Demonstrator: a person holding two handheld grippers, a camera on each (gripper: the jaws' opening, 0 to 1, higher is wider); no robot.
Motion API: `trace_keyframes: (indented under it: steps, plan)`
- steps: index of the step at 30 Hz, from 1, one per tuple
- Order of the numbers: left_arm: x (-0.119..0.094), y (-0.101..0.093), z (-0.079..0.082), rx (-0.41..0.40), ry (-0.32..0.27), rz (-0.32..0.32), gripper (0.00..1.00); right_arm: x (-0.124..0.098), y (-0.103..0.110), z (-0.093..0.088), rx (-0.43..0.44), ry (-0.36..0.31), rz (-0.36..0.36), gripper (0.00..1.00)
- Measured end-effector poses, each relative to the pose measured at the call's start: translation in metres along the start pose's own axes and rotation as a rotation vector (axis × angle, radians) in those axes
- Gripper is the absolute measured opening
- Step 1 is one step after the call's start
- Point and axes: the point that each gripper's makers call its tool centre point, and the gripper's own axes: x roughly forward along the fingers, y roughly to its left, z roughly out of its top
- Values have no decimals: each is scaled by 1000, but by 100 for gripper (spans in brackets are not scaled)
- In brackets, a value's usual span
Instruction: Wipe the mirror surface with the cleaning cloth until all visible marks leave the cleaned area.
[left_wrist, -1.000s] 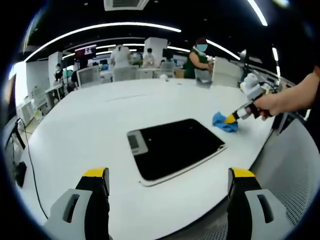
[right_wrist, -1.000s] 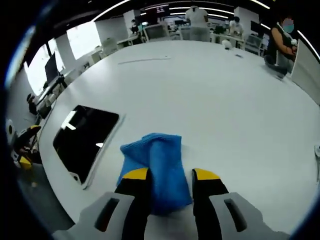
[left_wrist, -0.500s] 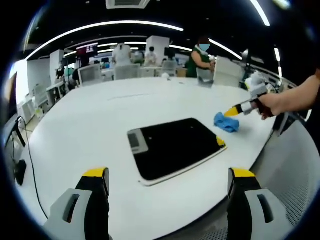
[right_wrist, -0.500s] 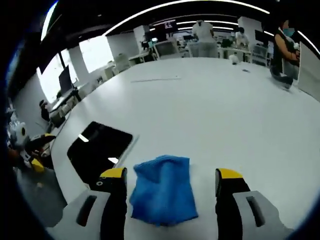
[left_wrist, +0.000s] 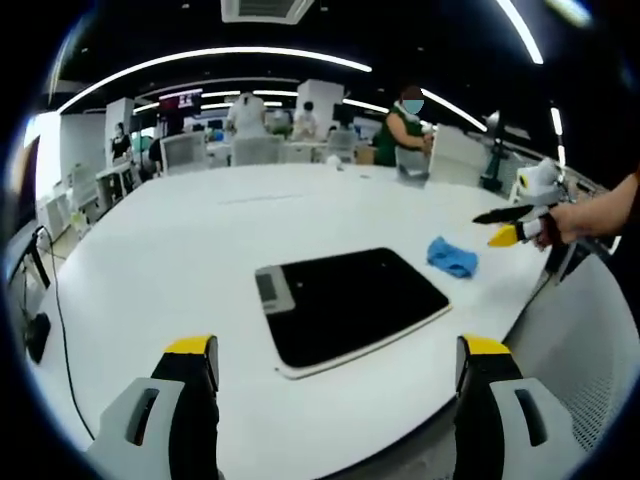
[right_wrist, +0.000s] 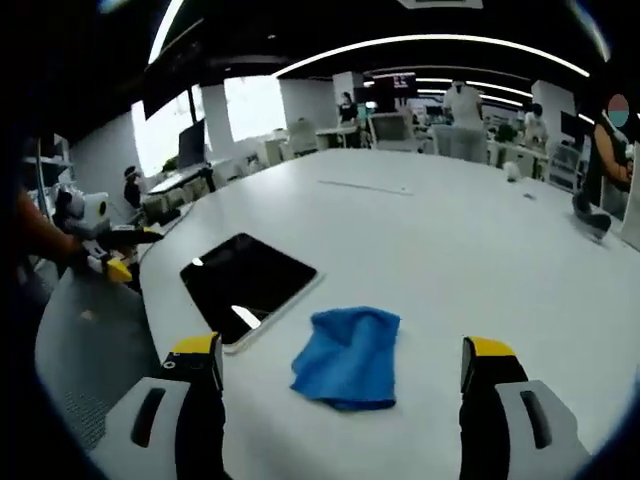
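A dark rectangular mirror in a white frame lies flat on the white table; it also shows as the mirror in the right gripper view. The crumpled blue cloth rests on the table just beyond the mirror's right end, and as the cloth it lies loose ahead of my right gripper, which is open and apart from it. My left gripper is open near the table's edge, in front of the mirror. The right gripper appears at the right, held by a hand.
The table's curved edge runs close to both grippers, with perforated grey panels below it. Desks, chairs and several people stand at the far side of the room. A cable hangs at the left of the left gripper view.
My right gripper has opened, let go of the blue cloth and pulled back and up from it. The cloth stays on the table beside the mirror. The left gripper has held still.
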Motion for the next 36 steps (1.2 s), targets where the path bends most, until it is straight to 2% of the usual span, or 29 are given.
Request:
trace_keyframes:
  steps: [6, 10, 13, 17, 19, 21, 23, 29, 31, 36]
  plan:
    - [-4, 5, 8, -12, -39, 23, 99, -13, 18, -6, 2, -11, -1, 100]
    - [-6, 7, 10, -11, -52, 37, 99, -13, 30, -5, -21, -20, -5, 100]
    - [-6, 5, 9, -11, -49, 27, 99, -13, 33, -5, -2, -33, -40, 100]
    - [-6, 2, 9, -3, -37, 19, 99, -15, 34, -15, 62, -26, -96, 100]
    - [-5, 2, 8, -3, -34, 17, 99, -18, 39, -17, 62, -31, -119, 100]
    - [-6, 3, 8, -17, -37, 19, 99, -24, 36, -6, 16, -83, -165, 98]
    - [-6, 4, 9, -25, -40, 27, 99, -29, 31, 1, 41, -118, -193, 99]
    - [-6, 5, 12, -4, -57, 25, 99, -24, 40, -8, 38, -77, -181, 98]
    - [-7, 6, 12, -14, -58, 29, 99, -26, 38, -2, 31, -101, -188, 98]
    - [-7, 5, 13, -15, -62, 22, 99, -24, 40, -7, 35, -79, -173, 98]
